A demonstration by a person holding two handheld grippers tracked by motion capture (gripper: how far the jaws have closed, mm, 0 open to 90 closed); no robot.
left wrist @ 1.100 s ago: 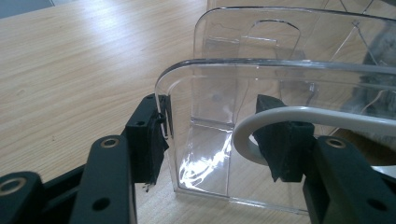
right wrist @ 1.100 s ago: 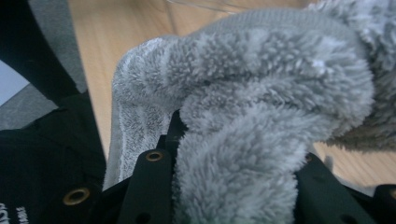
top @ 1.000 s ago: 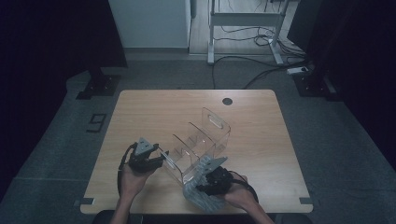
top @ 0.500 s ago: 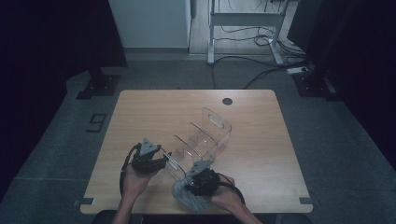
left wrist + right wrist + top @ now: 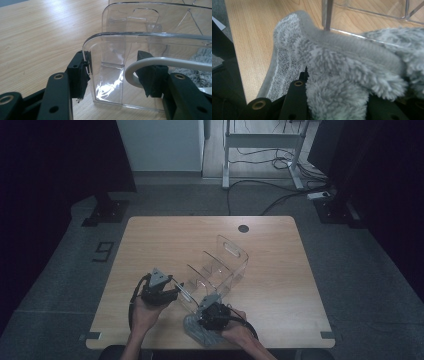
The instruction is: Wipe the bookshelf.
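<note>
Dim room, wooden bench [image 5: 165,240]. High view: clear divided organiser [image 5: 220,267] centre-front, left gripper [image 5: 176,287] at its near end, right gripper [image 5: 203,319] over grey cloth [image 5: 192,327].

Left gripper view: left gripper [image 5: 117,71] clamps organiser end wall [image 5: 110,65] (white cable crosses).

Right gripper view: right gripper [image 5: 337,100] has just been closing, fluffy cloth [image 5: 342,72] pinched between jaws, beside organiser base.

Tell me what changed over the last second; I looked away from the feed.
The right gripper carried the grey cloth leftward along the table's near edge, toward the clear organizer's near end, its jaws closing on the cloth between them. The left gripper stayed clamped on the organizer's end wall; the organizer did not move.
</note>
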